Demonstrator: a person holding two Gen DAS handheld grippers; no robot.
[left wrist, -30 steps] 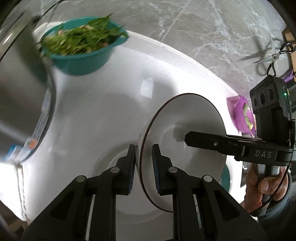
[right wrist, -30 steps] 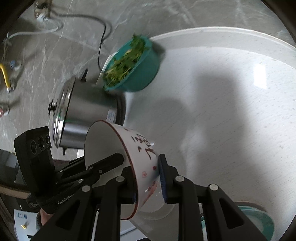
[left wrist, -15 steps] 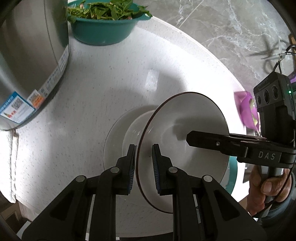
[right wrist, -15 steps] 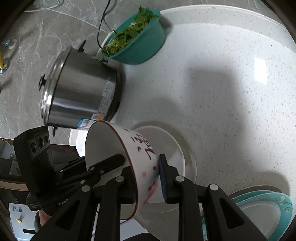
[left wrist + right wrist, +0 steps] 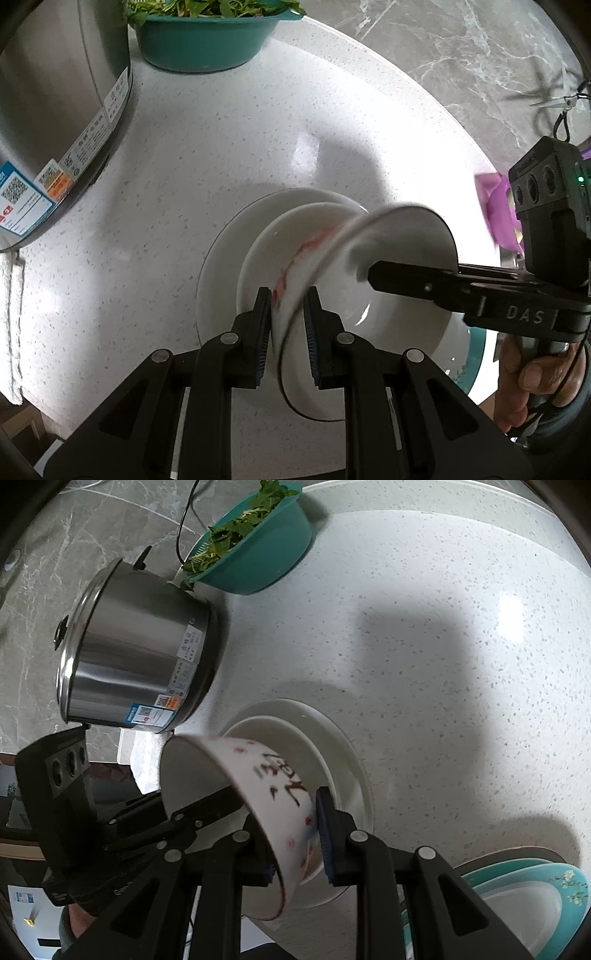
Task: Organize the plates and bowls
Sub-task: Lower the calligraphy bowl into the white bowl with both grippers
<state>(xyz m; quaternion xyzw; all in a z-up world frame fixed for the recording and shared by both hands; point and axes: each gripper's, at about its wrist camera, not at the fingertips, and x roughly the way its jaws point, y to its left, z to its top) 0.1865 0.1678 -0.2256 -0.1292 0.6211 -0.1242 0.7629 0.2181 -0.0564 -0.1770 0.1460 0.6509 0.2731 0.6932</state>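
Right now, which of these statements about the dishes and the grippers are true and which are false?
1. The left gripper and the right gripper grip one lettered bowl. True.
2. The teal bowl holds green leaves. True.
3. The steel pot has no lid. False: a lid with a knob covers it.
4. The lettered bowl stands upright on the bare table. False: it is tilted on its side over the white plate.

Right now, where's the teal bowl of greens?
Top of both wrist views: teal bowl of greens sits at the white table's far edge, right beside the steel cooker.
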